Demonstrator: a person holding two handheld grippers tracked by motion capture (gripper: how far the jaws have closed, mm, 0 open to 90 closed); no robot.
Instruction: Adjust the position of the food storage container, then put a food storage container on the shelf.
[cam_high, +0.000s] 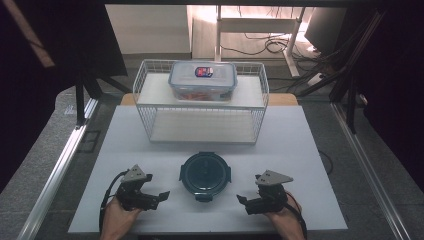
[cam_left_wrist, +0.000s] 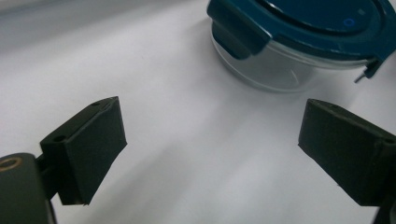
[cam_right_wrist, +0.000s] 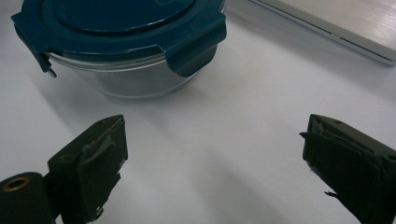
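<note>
A round glass container with a dark teal clip lid (cam_high: 205, 175) stands on the white table (cam_high: 150, 150) near the front, between my two grippers. The container (cam_left_wrist: 299, 42) lies ahead and to the right in the left gripper view, apart from the jaws. My left gripper (cam_high: 161, 196) (cam_left_wrist: 212, 149) sits to its left, open and empty. In the right gripper view the same container (cam_right_wrist: 126, 42) stands ahead at upper left. My right gripper (cam_high: 241, 201) (cam_right_wrist: 215, 163) rests to its right, jaws wide apart over bare table.
A white wire basket shelf (cam_high: 200, 102) stands at the back of the table. On its top shelf sits a clear rectangular food box with a blue-trimmed lid (cam_high: 202, 80). Metal rails run along both table sides, with cables on the floor behind.
</note>
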